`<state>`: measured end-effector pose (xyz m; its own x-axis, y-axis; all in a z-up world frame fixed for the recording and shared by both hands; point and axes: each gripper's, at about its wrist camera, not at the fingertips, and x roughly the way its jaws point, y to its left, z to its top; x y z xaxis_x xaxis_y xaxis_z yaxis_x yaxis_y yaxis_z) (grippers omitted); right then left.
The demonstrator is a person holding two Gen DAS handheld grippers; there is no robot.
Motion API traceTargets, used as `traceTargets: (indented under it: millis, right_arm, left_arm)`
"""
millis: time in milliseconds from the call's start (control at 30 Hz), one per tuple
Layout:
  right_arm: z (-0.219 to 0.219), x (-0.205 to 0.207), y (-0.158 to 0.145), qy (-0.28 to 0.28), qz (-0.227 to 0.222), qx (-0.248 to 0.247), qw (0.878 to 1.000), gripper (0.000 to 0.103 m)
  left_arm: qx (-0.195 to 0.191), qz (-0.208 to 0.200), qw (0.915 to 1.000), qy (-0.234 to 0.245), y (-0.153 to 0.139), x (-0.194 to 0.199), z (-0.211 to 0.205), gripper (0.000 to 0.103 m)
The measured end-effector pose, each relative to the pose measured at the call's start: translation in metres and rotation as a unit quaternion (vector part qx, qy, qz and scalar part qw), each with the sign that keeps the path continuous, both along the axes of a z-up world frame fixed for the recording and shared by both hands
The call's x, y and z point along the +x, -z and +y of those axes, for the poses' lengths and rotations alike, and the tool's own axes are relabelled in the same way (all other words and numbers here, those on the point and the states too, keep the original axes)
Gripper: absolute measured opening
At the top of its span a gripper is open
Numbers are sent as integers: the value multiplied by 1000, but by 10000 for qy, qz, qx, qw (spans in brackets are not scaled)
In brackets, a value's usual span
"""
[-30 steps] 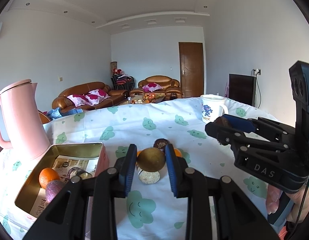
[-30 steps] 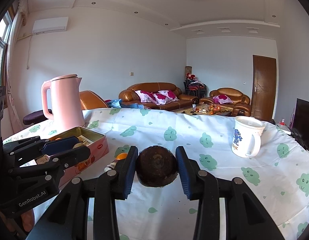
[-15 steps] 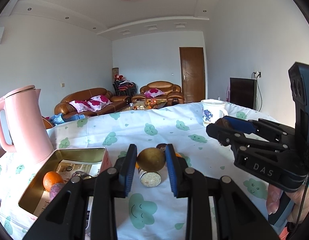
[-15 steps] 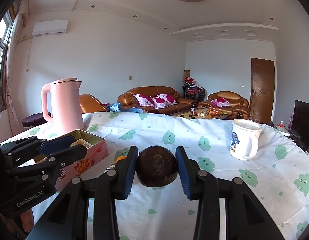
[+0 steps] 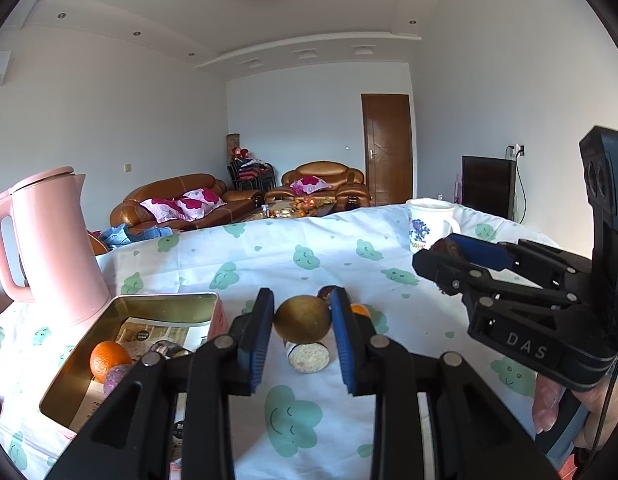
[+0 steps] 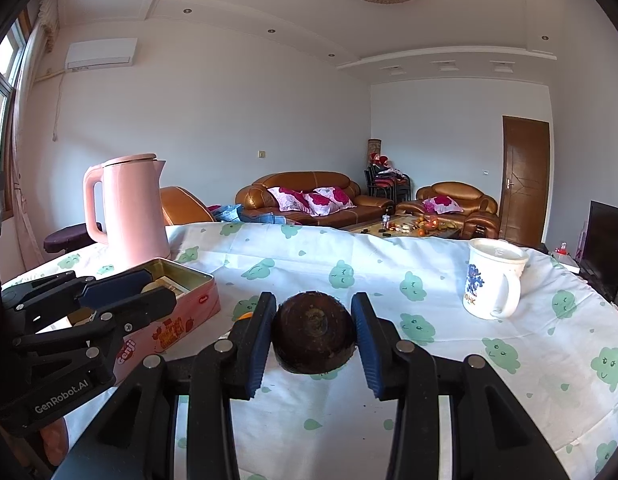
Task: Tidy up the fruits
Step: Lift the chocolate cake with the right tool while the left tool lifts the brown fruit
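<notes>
Both grippers held fruit above the cloud-print tablecloth [image 5: 245, 256]: our left gripper [image 5: 302, 322] was clamped on a golden-brown round fruit [image 5: 301, 319], our right gripper [image 6: 313, 330] on a dark brown one [image 6: 313, 333]. An orange [image 5: 109, 360] lay in the open tin [image 5: 165, 300], beside the pink kettle [image 5: 53, 244].

Both grippers are black plastic linkages with silver rivets and blue ribbed pads, the left gripper [image 5: 301, 334] marked "GenRobot.AI" in white, the right gripper [image 6: 313, 338] marked "DAS", a thin black cable beside its handle.
</notes>
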<state>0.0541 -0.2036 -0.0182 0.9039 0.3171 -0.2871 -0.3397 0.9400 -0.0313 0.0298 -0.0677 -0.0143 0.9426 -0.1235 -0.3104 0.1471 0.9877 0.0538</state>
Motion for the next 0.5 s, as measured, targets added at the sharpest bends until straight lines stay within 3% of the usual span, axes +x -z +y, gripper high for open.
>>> traceTargets:
  millis: [500]
  right_arm:
    - [29,6,1,-270,94,-139,9995,41]
  left_arm:
    - [-89,117,9996,-245,3,5,26,31]
